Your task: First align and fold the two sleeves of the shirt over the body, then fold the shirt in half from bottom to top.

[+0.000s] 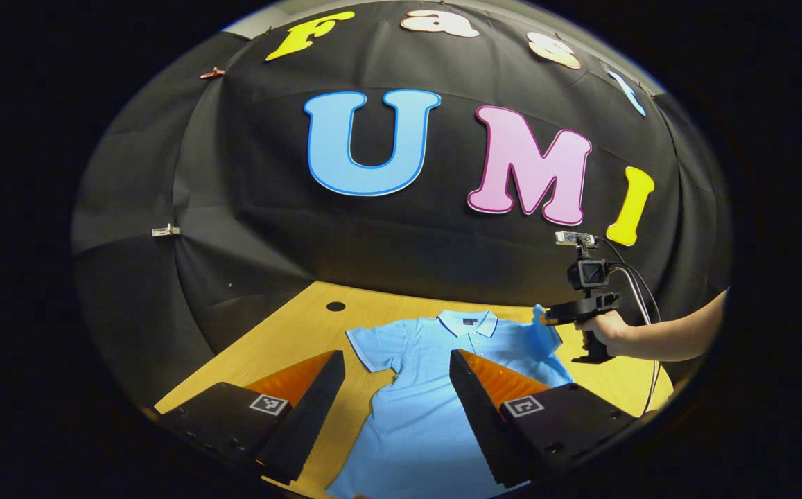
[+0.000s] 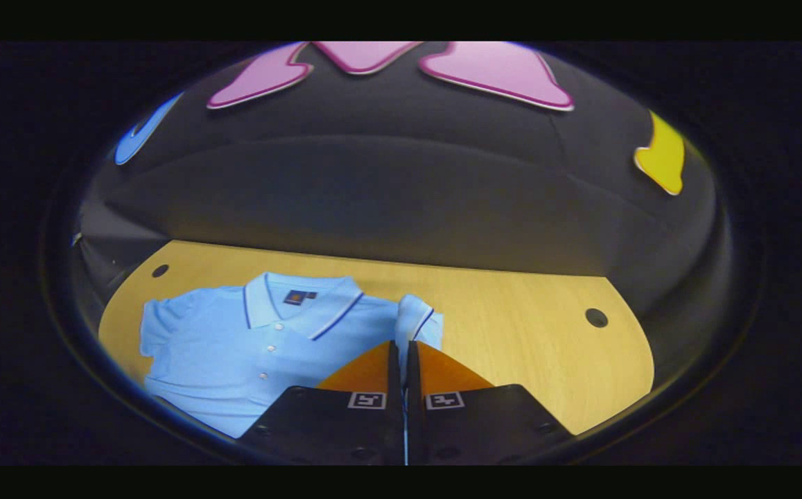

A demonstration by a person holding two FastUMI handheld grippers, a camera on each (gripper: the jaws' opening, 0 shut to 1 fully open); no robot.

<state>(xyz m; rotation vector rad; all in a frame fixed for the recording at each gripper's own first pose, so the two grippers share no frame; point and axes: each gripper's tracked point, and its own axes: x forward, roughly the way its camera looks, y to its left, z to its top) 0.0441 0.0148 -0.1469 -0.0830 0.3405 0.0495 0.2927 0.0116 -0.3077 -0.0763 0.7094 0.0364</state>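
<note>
Shirt [image 1: 435,388] lengthwise, collar [image 1: 468,322] toward far wall

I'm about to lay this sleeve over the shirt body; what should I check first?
1. Right gripper shut on the sleeve: ok, sleeve lifted.
2. Left gripper open, above the shirt: ok.
3. Other sleeve lying flat on the table: ok, not yet folded.
4. Collar flat, buttons facing up: ok.
5. Shirt hem flat: cannot tell.
</note>
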